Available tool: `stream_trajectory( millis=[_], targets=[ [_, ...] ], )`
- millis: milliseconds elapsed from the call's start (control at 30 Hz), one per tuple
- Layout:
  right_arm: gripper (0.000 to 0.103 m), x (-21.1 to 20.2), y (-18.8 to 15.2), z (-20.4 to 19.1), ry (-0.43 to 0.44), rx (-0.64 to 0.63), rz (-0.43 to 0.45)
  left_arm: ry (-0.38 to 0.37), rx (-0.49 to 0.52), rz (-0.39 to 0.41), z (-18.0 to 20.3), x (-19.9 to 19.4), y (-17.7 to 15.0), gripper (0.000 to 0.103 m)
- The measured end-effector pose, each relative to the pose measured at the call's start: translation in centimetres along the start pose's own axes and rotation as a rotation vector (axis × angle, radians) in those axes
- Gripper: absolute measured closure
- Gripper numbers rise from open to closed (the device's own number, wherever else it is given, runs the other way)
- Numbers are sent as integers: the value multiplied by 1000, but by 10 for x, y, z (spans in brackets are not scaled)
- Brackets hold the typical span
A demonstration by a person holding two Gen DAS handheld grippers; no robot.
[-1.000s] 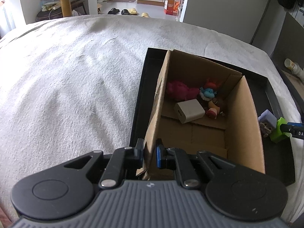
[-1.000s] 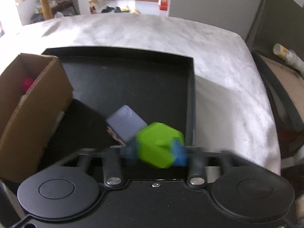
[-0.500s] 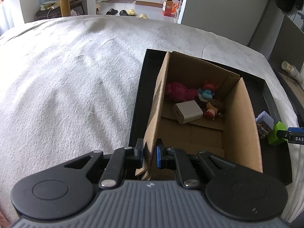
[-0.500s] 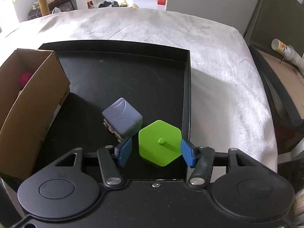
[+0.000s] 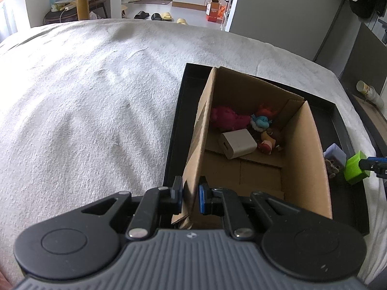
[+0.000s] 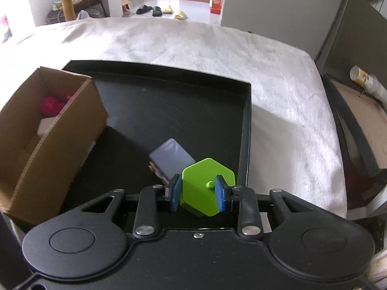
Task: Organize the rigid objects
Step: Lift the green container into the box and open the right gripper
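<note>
No readable text — labels too small, blurred.

Green hexagonal block [image 6: 200, 193] over black tray [image 6: 246, 130]

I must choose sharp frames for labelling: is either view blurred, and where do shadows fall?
Left wrist view: sharp, fisheye-bent, brown cardboard box interior shaded. Right wrist view: slight blur on white bed cover and purple cube; box shadow crosses black tray.

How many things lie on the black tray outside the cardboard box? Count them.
2: a green hexagonal block clamped in the right gripper, and a purple cube beside it. The box may hide others.
</note>
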State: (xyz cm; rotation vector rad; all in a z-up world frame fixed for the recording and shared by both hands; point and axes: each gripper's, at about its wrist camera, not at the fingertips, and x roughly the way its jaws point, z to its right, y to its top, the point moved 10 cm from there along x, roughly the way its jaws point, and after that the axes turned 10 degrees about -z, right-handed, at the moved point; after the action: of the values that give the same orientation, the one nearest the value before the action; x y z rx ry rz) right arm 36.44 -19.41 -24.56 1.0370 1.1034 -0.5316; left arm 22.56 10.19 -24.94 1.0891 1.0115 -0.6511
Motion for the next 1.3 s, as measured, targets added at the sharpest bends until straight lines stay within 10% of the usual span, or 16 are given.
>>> stream_trajectory(
  millis=[1300],
  targets=[
    [74,-93,63,-166,137,-239,161,-113,8,-3,-5,1,-4,90]
  ],
)
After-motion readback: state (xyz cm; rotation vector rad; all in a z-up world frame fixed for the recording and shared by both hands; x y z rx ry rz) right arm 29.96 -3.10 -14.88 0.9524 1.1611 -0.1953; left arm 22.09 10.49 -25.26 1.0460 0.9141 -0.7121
